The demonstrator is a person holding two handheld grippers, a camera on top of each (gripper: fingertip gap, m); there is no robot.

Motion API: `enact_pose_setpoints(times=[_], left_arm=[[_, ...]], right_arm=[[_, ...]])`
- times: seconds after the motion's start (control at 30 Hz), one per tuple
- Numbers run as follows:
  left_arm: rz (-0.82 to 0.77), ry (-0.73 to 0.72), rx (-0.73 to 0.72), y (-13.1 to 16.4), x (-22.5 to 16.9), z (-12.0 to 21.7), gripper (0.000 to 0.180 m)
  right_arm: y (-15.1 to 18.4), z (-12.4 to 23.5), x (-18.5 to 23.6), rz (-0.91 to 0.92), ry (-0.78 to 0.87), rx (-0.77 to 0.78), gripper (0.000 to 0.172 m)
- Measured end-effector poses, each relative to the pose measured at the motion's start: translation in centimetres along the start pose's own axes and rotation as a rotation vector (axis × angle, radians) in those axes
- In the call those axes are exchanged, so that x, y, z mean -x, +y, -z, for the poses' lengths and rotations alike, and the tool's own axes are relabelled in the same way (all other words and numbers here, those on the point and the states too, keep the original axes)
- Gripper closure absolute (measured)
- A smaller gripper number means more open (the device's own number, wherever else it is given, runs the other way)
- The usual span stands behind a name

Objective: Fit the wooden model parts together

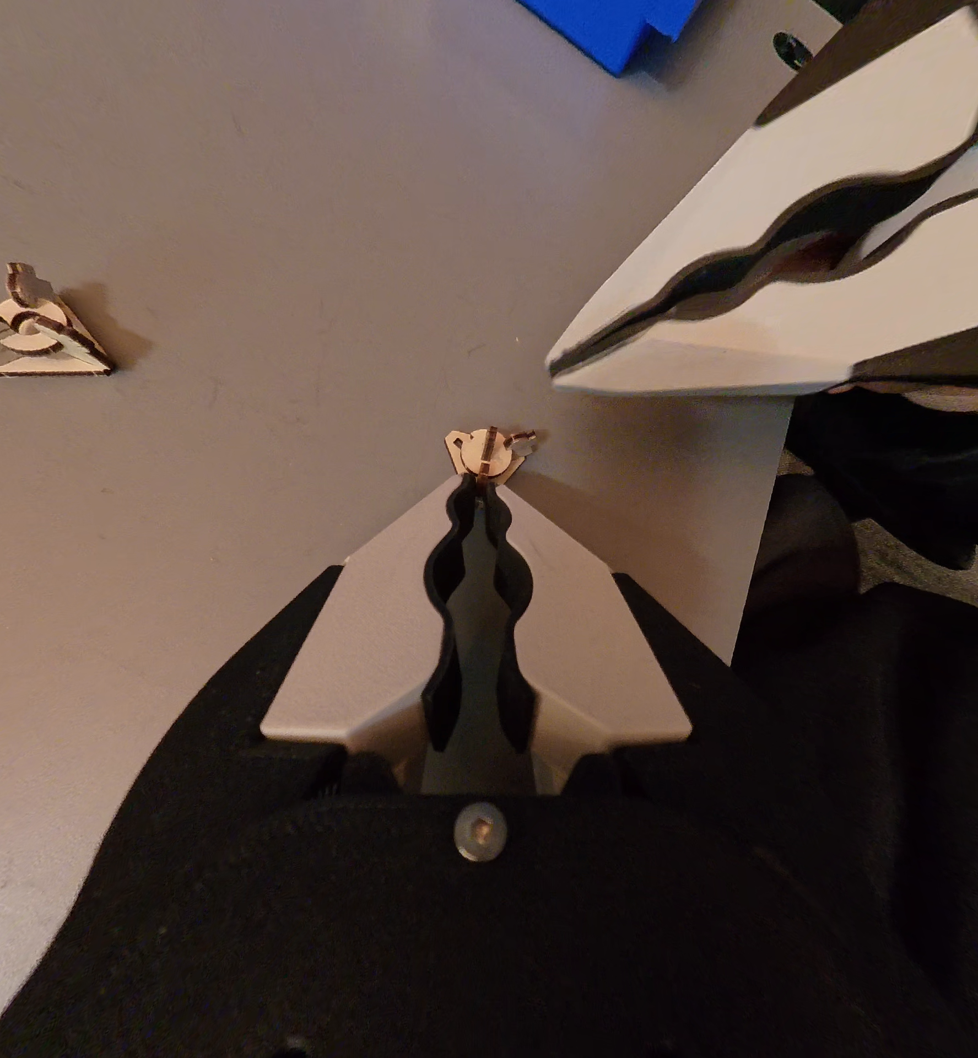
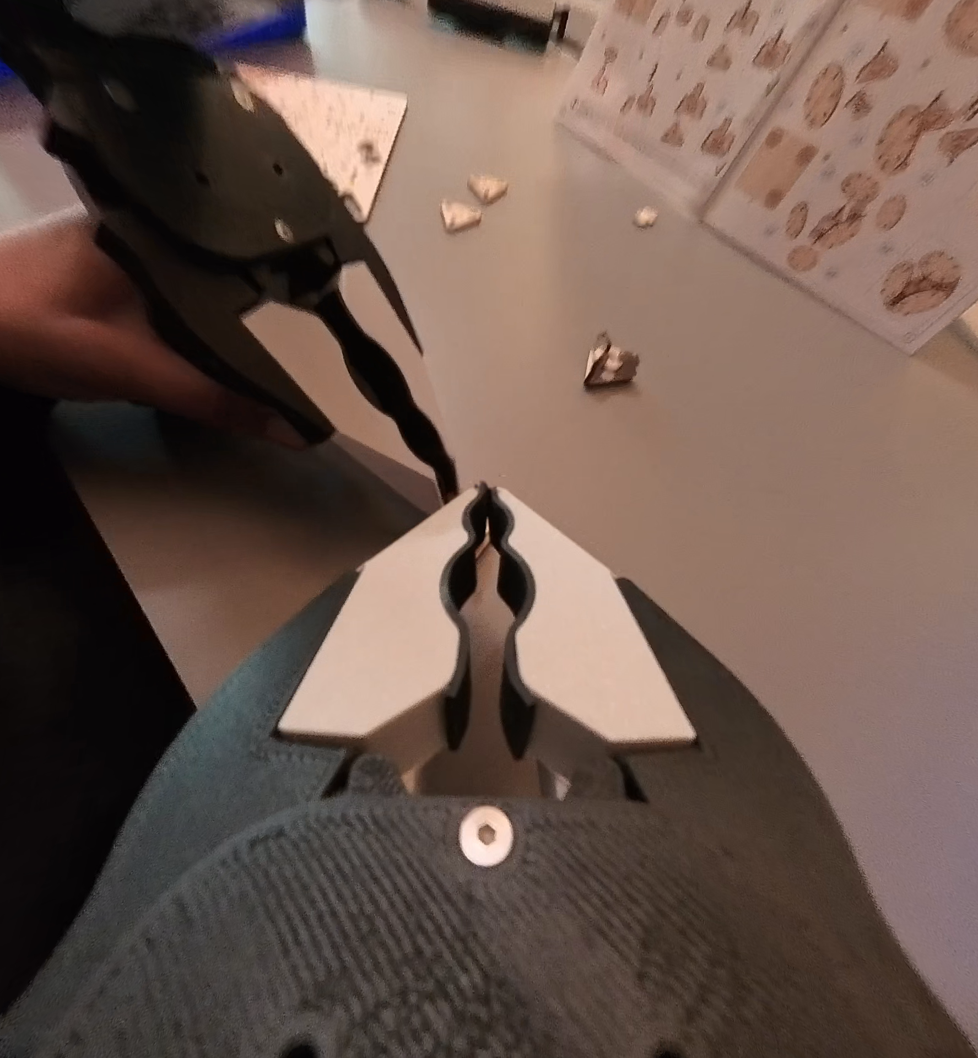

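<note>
Pieces spread over your table [image 1: 303, 172]

A wooden piece [image 1: 486, 452] sits at your left gripper's [image 1: 478, 484] tips; another assembly [image 1: 34, 326] lies far left.

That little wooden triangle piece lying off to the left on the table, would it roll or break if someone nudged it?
The wooden triangle piece lies flat-based on the table, so it would likely slide, not roll. It looks thin and light. Its slotted-in parts may pop loose under rough pushing.

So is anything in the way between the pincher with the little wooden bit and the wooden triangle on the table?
Nothing visible. Only bare table lies between the left gripper, pinching the small wooden piece, and the wooden triangle. The right gripper hangs on the opposite side.
</note>
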State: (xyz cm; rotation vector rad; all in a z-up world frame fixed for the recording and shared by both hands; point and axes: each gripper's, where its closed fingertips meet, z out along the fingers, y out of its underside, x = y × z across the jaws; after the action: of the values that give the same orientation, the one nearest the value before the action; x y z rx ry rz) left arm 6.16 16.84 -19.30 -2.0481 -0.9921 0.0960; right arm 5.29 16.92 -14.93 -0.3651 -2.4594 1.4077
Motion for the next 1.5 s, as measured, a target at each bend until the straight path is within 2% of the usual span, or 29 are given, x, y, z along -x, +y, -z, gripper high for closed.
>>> enact_pose_setpoints(times=[0.07, 0.13, 0.23, 0.4, 0.57, 0.63, 0.7, 0.87, 1.0, 1.17, 1.23, 1.3, 1.43, 1.5], left_arm=[[0.003, 0.002, 0.000, 0.0, 0.0, 0.0, 0.179], [0.002, 0.003, 0.000, 0.0, 0.0, 0.0, 0.179], [-0.001, -0.001, 0.001, 0.0, 0.0, 0.0, 0.179], [-0.002, -0.011, -0.001, 0.0, 0.2, 0.1, 0.179], [-0.006, -0.015, 0.000, 0.0, 0.2, 0.1, 0.179], [-0.002, -0.013, 0.000, 0.0, 0.3, 0.1, 0.179], [-0.013, -0.032, 0.002, 0.1, 0.5, 0.1, 0.179], [-0.011, -0.030, 0.001, 0.1, 0.5, 0.1, 0.179], [-0.014, -0.034, 0.000, 0.1, 0.6, 0.2, 0.179], [-0.011, -0.028, 0.002, 0.1, 0.5, 0.2, 0.179], [-0.010, -0.027, 0.002, 0.1, 0.5, 0.2, 0.179], [-0.011, -0.024, 0.003, 0.2, 0.4, 0.2, 0.179], [-0.014, -0.027, 0.003, 0.2, 0.4, 0.2, 0.179], [-0.009, -0.022, 0.003, 0.2, 0.4, 0.1, 0.179]], right_arm=[[2.3, -1.4, 0.5, -0.035, -0.040, 0.100, 0.172], [2.1, -1.2, 0.5, -0.051, -0.050, 0.109, 0.172], [0.1, 0.3, 0.0, -0.034, -0.004, 0.028, 0.172], [2.4, -1.1, 0.7, -0.066, -0.062, 0.153, 0.172], [-0.9, 0.9, -0.5, -0.041, 0.002, 0.030, 0.172], [1.4, -0.8, 0.1, -0.052, -0.044, 0.144, 0.172], [2.5, -1.7, 0.3, -0.062, -0.073, 0.190, 0.172], [-1.0, 0.3, -0.5, -0.025, -0.013, 0.073, 0.172], [2.4, -1.9, 0.6, -0.040, -0.077, 0.218, 0.172], [-0.2, -0.5, -0.2, -0.035, -0.030, 0.124, 0.172], [3.0, -2.2, 0.0, -0.034, -0.038, 0.258, 0.172], [3.6, -2.4, -0.2, -0.021, -0.032, 0.282, 0.172], [-0.5, -0.2, -0.3, -0.043, -0.020, 0.121, 0.172], [-0.1, -0.4, 0.0, -0.043, -0.029, 0.145, 0.172]])
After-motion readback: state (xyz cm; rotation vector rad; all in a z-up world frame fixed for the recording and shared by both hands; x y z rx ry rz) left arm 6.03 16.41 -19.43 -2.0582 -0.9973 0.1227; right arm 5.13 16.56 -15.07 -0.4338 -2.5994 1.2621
